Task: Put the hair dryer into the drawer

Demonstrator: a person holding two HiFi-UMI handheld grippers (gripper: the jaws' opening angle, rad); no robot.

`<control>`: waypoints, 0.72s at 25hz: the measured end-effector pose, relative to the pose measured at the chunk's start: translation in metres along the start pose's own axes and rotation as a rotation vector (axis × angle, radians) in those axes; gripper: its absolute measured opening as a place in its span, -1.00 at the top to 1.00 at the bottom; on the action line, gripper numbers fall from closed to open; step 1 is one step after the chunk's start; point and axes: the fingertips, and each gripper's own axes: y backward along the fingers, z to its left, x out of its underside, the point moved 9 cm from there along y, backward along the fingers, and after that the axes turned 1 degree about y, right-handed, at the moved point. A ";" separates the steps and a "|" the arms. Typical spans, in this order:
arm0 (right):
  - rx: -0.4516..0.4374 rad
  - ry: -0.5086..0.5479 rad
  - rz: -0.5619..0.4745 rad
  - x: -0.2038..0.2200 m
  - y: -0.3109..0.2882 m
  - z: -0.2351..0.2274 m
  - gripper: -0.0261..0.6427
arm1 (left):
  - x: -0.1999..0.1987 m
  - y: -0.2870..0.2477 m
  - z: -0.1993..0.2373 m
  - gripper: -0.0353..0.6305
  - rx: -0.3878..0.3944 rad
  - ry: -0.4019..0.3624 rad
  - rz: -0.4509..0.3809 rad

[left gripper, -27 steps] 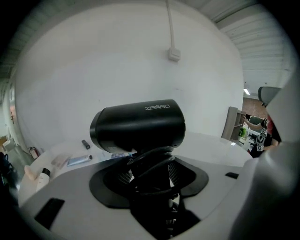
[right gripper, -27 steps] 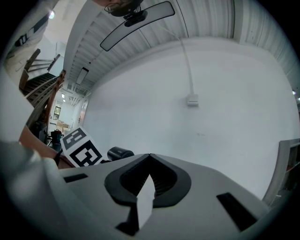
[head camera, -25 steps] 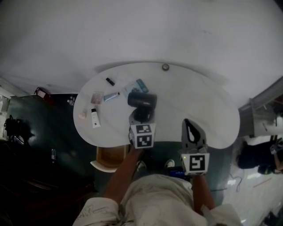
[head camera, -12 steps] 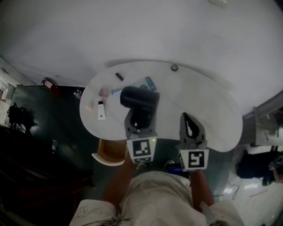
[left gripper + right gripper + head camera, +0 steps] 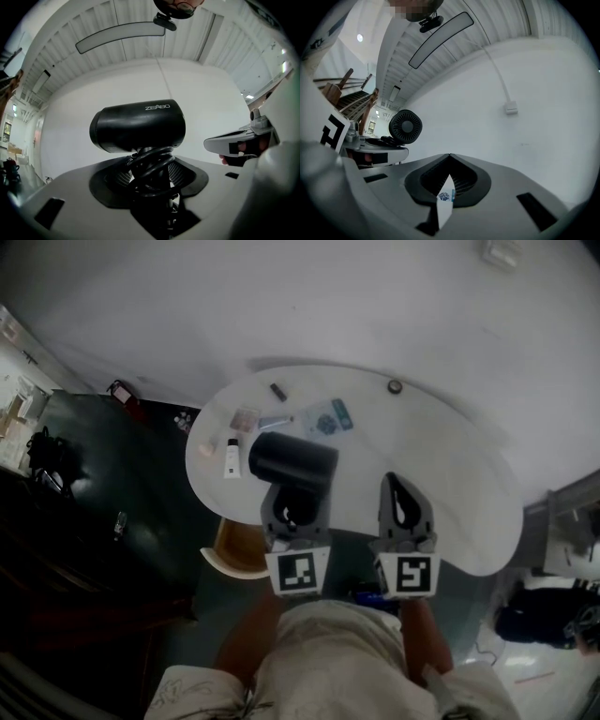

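Observation:
A black hair dryer (image 5: 292, 460) hangs above the white table (image 5: 450, 493), its barrel pointing left in the head view. My left gripper (image 5: 298, 502) is shut on its handle, which has the cord coiled round it (image 5: 151, 168). The left gripper view shows the barrel (image 5: 138, 124) lying level just above the jaws. In the right gripper view its round rear grille (image 5: 405, 125) shows at the left. Beside it my right gripper (image 5: 396, 486) is shut, its jaws meeting at the tips (image 5: 449, 157) over a small white tag. An open tan drawer (image 5: 234, 549) shows below the table's near edge at the left.
Small toiletries lie on the table's far left: a white tube (image 5: 232, 457), a pink compact (image 5: 245, 418), a blue packet (image 5: 328, 418) and a dark stick (image 5: 278, 392). A small round thing (image 5: 395, 386) sits near the wall. Dark floor lies to the left of the table.
The left gripper has lifted the hair dryer off the table and drawn it back toward the person. The right gripper has shifted slightly. The head view has swung so the table sits further right.

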 end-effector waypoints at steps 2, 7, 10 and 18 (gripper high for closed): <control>-0.020 -0.004 0.000 0.001 -0.003 0.003 0.91 | 0.003 0.003 0.004 0.16 -0.018 -0.012 0.011; -0.090 -0.005 -0.005 0.003 -0.013 0.020 0.91 | 0.011 0.019 0.018 0.16 -0.085 0.003 0.043; -0.154 -0.008 -0.005 0.003 -0.020 0.038 0.91 | 0.013 0.031 0.030 0.16 -0.142 0.006 0.048; -0.341 -0.019 -0.008 0.004 -0.039 0.091 0.91 | 0.021 0.075 0.072 0.16 -0.334 0.003 0.100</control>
